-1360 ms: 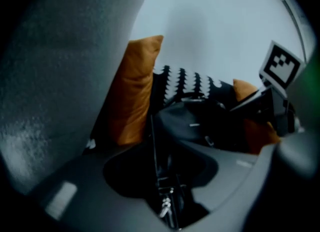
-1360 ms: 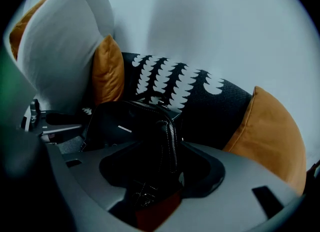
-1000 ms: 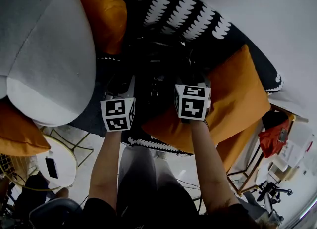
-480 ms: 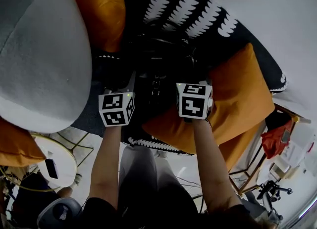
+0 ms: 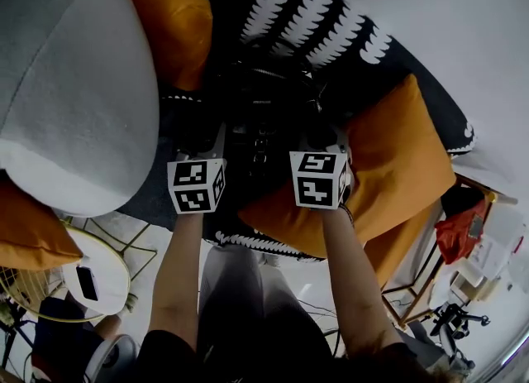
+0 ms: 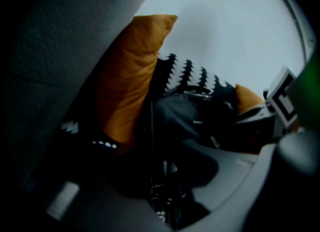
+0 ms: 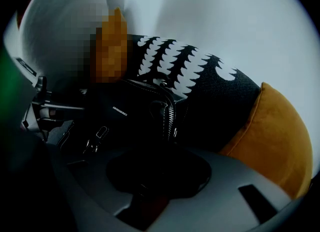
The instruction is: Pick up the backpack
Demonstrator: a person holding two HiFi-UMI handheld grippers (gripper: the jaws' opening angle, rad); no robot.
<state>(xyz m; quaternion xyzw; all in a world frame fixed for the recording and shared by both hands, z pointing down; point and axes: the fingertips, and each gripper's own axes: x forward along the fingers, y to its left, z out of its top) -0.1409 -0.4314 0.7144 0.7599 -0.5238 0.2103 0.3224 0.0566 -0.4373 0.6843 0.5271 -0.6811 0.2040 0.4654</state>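
Note:
A black backpack stands on the sofa against a black-and-white patterned cushion, between two orange cushions. Both grippers reach into its lower front. My left gripper has just been closing its jaws, which still stand apart around a dark strap and buckle of the backpack. My right gripper has also just been closing, with black fabric of the backpack between its jaws below the zipper. It is too dark to see whether its pads press on the fabric.
A big orange cushion lies to the right of the backpack and another at its upper left. A large grey cushion fills the left. Below it stands a round white side table with a phone on it. Red gear sits at the far right.
Both hands stay at the backpack's front. The right marker cube has rolled slightly and sits a touch lower. The view itself has shifted a little.

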